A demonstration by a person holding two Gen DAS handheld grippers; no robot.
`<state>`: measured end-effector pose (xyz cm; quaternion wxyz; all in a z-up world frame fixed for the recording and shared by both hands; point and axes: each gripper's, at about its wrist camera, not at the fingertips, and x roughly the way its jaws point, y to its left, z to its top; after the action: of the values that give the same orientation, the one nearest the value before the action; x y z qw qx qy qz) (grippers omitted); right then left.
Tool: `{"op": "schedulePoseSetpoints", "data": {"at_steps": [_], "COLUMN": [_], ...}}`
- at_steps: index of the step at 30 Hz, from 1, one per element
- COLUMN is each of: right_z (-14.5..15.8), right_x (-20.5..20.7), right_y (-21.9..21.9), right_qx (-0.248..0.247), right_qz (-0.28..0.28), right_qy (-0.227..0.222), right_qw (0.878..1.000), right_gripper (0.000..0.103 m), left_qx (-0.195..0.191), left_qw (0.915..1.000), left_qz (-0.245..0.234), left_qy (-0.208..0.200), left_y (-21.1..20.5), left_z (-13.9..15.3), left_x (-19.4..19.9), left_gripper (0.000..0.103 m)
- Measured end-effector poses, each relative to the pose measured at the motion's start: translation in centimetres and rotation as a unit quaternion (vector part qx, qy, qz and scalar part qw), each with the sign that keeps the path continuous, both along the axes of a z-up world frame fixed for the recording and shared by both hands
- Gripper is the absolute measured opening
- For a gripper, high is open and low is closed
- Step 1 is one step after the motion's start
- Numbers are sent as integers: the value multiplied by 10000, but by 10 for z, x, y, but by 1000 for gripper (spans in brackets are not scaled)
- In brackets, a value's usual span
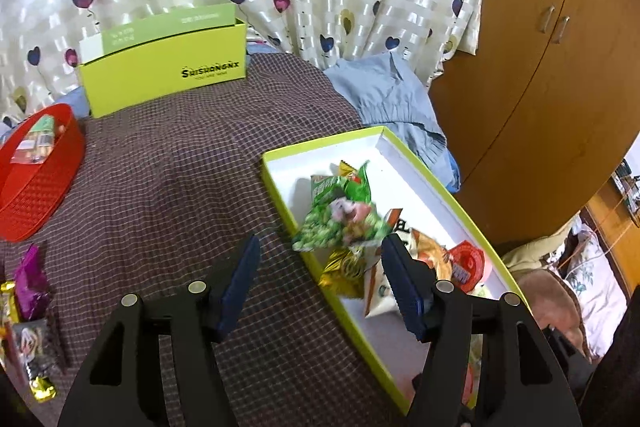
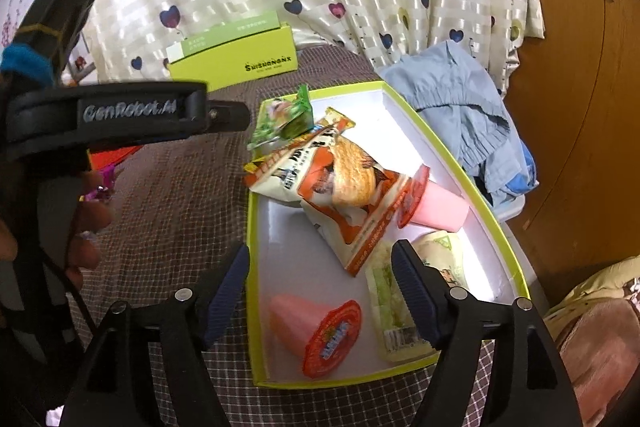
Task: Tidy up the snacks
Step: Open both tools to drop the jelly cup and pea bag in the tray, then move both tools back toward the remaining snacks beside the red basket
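The green snack packet (image 1: 340,215) lies blurred across the near-left rim of the shallow green-rimmed box lid (image 1: 280,163), atop other snacks; judged light, crinkly and slippery, it is best pinched at a crimped end seam. Beneath it sit a gold wrapper (image 1: 344,267) and an orange-and-white bread packet (image 2: 340,183). The left gripper (image 1: 320,267) stands open, nothing between its jaws. The right gripper (image 2: 320,267) is also spread, empty, over a pink jelly cup (image 2: 316,331). Only the left view shows the red basket (image 1: 40,183) at the checked cloth's left edge; only the right shows both cups.
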<state>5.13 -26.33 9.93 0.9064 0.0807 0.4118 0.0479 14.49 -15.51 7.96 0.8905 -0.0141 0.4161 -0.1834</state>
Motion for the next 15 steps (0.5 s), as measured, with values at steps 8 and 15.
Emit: {"op": "schedulePoseSetpoints", "data": {"at_steps": [8, 15], "right_z": [4, 12], "right_x": [6, 12], "right_y": [2, 22], "right_qx": [170, 172], "right_qz": [-52, 286], "right_qy": [-31, -115], "right_qw": [9998, 9994], "right_gripper": [75, 75], "left_qx": [202, 240], "left_qw": [9995, 9981], "left_qz": [199, 506], "left_qy": [-165, -249], "left_y": [23, 47], "left_z": [4, 8], "left_x": [-22, -33], "left_gripper": [64, 64]}}
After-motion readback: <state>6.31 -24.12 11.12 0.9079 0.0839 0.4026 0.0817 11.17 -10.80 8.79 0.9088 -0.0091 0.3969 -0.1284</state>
